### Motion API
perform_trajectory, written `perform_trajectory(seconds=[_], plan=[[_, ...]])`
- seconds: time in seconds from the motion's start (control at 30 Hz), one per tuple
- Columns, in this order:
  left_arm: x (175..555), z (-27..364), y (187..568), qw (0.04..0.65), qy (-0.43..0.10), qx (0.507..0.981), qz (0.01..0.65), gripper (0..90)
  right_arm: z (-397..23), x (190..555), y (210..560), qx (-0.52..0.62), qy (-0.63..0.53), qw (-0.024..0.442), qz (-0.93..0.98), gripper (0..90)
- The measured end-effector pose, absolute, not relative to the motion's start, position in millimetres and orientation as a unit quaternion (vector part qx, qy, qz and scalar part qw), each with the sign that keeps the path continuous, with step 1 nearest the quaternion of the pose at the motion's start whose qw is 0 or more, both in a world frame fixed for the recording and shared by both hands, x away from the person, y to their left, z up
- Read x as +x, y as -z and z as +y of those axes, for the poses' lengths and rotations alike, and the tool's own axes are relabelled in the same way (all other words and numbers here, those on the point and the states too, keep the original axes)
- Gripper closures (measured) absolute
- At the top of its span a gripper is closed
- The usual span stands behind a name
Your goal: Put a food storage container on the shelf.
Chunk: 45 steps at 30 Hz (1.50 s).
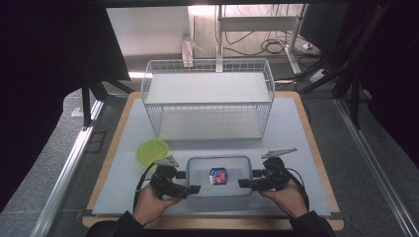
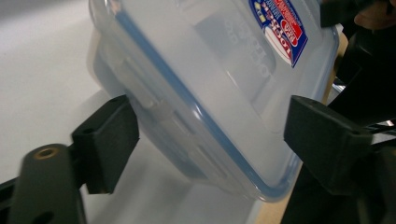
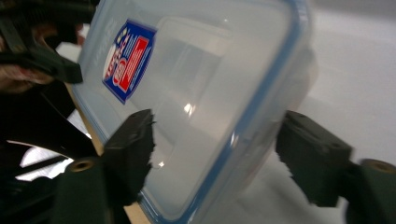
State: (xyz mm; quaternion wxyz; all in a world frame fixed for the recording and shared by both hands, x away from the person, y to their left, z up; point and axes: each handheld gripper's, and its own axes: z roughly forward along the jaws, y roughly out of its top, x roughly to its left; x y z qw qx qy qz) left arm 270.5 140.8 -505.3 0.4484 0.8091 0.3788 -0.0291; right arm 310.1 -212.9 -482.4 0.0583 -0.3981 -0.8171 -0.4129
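A clear plastic container (image 1: 232, 168) with a blue-rimmed lid and a red and blue label (image 1: 218, 176) lies on the white mat near the front edge. My left gripper (image 1: 187, 181) straddles its left end, and its pads (image 2: 109, 140) rest against the container (image 2: 196, 60) on both sides. At the right end sits my right gripper (image 1: 250, 178), with both pads (image 3: 133, 144) against the container (image 3: 210, 79). A hand holds each gripper from below.
A white wire basket (image 1: 207, 61) with a shelf stands at the back middle of the mat. A green bowl (image 1: 152, 150) sits just left of the container, close to my left gripper. The wooden table edge (image 1: 212, 223) runs right below the hands.
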Motion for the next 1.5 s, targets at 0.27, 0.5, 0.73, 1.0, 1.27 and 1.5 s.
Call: perform_trajectory(seconds=[0.27, 0.5, 0.73, 1.0, 1.27, 1.5], plan=[[259.6, 152.4, 504.2, 0.485, 0.038, 0.776, 0.402, 42.2, -220.9, 295.3, 474.9, -0.413, 0.426, 0.056, -0.803, 45.5], [263.8, 155.4, 503.5, 0.497, 0.041, 0.763, 0.412, 46.2, -224.9, 291.4, 474.5, -0.418, 0.443, 0.057, -0.791, 51.7], [267.6, 157.1, 503.3, 0.501, 0.047, 0.756, 0.419, 47.7, -223.4, 289.6, 472.6, -0.417, 0.448, 0.041, -0.789, 52.1], [273.6, 162.0, 487.6, 0.518, 0.038, 0.749, 0.411, 49.6, -225.7, 293.4, 460.8, -0.412, 0.481, 0.031, -0.773, 53.4], [282.9, 166.2, 466.7, 0.522, 0.02, 0.751, 0.403, 49.7, -220.8, 304.3, 441.2, -0.399, 0.493, 0.018, -0.773, 53.4], [295.0, 173.5, 429.0, 0.529, -0.008, 0.749, 0.4, 49.9, -215.4, 316.8, 417.6, -0.386, 0.515, 0.008, -0.765, 53.3]])
